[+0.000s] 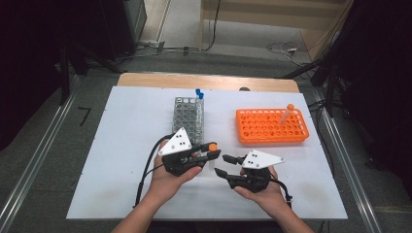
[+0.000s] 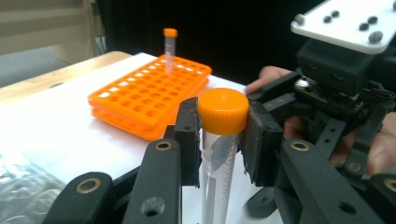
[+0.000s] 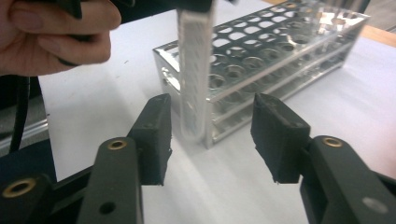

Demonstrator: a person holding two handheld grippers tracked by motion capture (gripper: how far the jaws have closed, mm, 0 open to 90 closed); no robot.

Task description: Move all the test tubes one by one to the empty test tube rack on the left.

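A clear tube with an orange cap (image 2: 223, 110) hangs upright, held just under the cap by my left gripper (image 2: 223, 135), which is shut on it. In the high view this tube (image 1: 212, 154) is held just off the near end of the silver rack (image 1: 188, 119). My right gripper (image 3: 210, 135) stands open facing it. The tube's lower end (image 3: 194, 70) hangs a little beyond the gap between its two jaws, touching neither. In the high view the right gripper (image 1: 221, 165) sits just right of the left gripper (image 1: 212, 151).
An orange rack (image 1: 272, 126) at the right holds one orange-capped tube (image 1: 287, 114). Two blue-capped tubes (image 1: 199, 93) stand at the silver rack's far end. The white mat (image 1: 121, 160) covers the table; dark stands flank both sides.
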